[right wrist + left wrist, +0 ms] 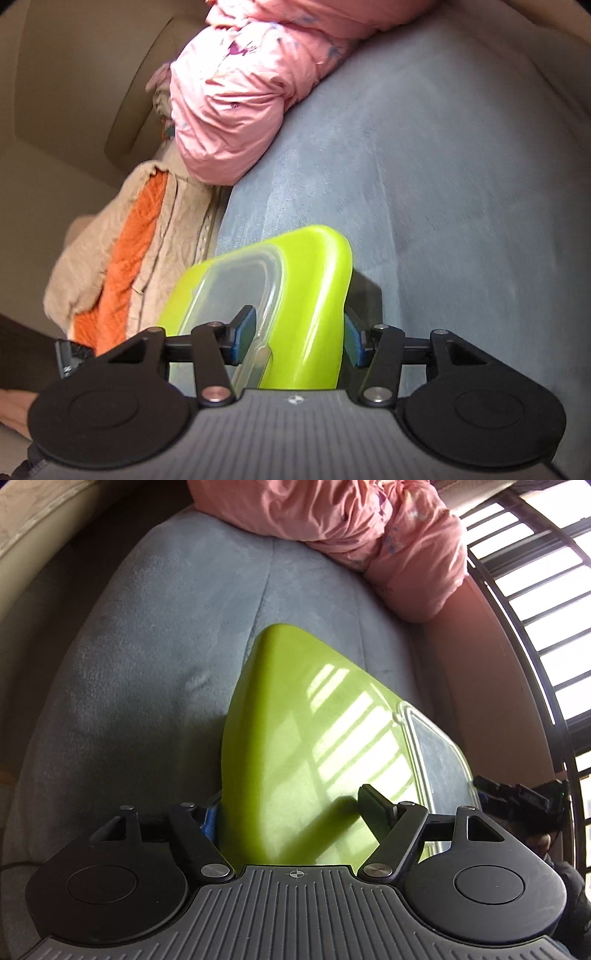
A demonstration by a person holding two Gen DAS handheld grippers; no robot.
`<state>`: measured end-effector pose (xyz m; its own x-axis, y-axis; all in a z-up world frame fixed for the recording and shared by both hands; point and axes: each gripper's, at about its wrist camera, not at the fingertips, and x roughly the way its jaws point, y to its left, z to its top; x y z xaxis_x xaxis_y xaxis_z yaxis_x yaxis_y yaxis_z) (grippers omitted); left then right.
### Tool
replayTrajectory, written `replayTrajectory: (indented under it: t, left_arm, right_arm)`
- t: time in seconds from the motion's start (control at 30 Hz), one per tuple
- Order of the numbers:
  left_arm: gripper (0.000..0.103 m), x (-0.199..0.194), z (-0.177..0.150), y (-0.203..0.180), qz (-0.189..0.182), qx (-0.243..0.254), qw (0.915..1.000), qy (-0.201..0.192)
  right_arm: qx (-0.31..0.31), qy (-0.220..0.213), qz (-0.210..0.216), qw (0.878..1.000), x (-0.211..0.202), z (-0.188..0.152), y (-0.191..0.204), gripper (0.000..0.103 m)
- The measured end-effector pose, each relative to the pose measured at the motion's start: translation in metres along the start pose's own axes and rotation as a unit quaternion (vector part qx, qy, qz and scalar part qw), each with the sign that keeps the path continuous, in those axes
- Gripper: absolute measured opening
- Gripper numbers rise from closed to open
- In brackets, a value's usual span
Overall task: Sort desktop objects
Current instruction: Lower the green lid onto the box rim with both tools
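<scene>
A lime-green plastic box [295,738] with a clear lid [436,746] is held on its side above a grey-blue bed sheet [147,646]. My left gripper [288,808] is shut on the box, one finger on each face; its left fingertip is mostly hidden behind the box. The box also shows in the right wrist view [310,295], with its clear lid [236,280] facing left. My right gripper [295,336] is shut on the same box, its blue pads [245,332] pressed on the lid and the back.
A rumpled pink quilt [351,528] lies at the far end of the bed, and it also shows in the right wrist view [240,92]. A beige and orange garment [129,240] lies beside the bed. A barred window [535,609] is at the right.
</scene>
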<state>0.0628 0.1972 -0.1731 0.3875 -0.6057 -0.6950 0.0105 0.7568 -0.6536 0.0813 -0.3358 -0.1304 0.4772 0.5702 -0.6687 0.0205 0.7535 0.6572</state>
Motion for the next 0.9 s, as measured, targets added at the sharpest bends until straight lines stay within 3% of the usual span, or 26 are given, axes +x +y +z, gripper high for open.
replayTrajectory:
  t: [0.03,0.13,0.17,0.23,0.27,0.3,0.33,0.43,0.57,0.73,0.9]
  left_arm:
    - [0.073,0.000,-0.003,0.003,0.002,-0.003,1.0000,0.004]
    - [0.070,0.001,-0.012,0.014,0.005,-0.017,0.9997,0.018]
    - [0.070,-0.001,-0.012,0.017,0.002,-0.023,0.9996,0.015]
    - [0.075,-0.011,-0.008,0.023,-0.009,-0.033,0.9994,-0.004]
    - [0.084,-0.016,-0.005,0.026,-0.014,-0.038,0.9991,-0.014]
    - [0.094,-0.020,-0.003,0.029,-0.019,-0.043,0.9986,-0.023]
    - [0.094,-0.021,0.001,0.030,-0.015,-0.043,0.9986,-0.027]
    - [0.094,-0.006,0.018,0.026,0.014,-0.029,0.9994,-0.015]
    - [0.090,0.018,0.031,0.011,0.023,-0.014,0.9996,0.002]
    - [0.096,0.036,0.034,-0.018,0.073,0.043,0.9964,0.005]
    - [0.096,0.037,0.038,-0.024,0.082,0.048,0.9954,-0.008]
  right_arm:
    - [-0.028,0.004,-0.024,0.999,0.006,0.003,0.008,0.053]
    - [-0.151,0.011,-0.102,0.983,0.027,0.003,0.033,0.031]
    - [-0.183,0.010,-0.117,0.976,0.032,0.000,0.040,0.032]
    - [-0.172,0.008,-0.106,0.979,0.027,-0.005,0.043,0.040]
    - [-0.160,0.006,-0.097,0.982,0.023,-0.007,0.044,0.052]
    - [-0.147,0.006,-0.085,0.985,0.018,-0.010,0.043,0.056]
    - [-0.135,0.007,-0.072,0.988,0.012,-0.013,0.040,0.058]
    - [-0.108,0.011,-0.051,0.993,0.008,-0.019,0.033,0.058]
    - [-0.090,0.016,-0.047,0.995,0.019,-0.024,0.024,0.060]
    - [-0.089,0.004,-0.047,0.995,0.023,-0.029,0.018,0.058]
    - [-0.117,-0.022,-0.053,0.991,0.012,-0.029,0.018,0.042]
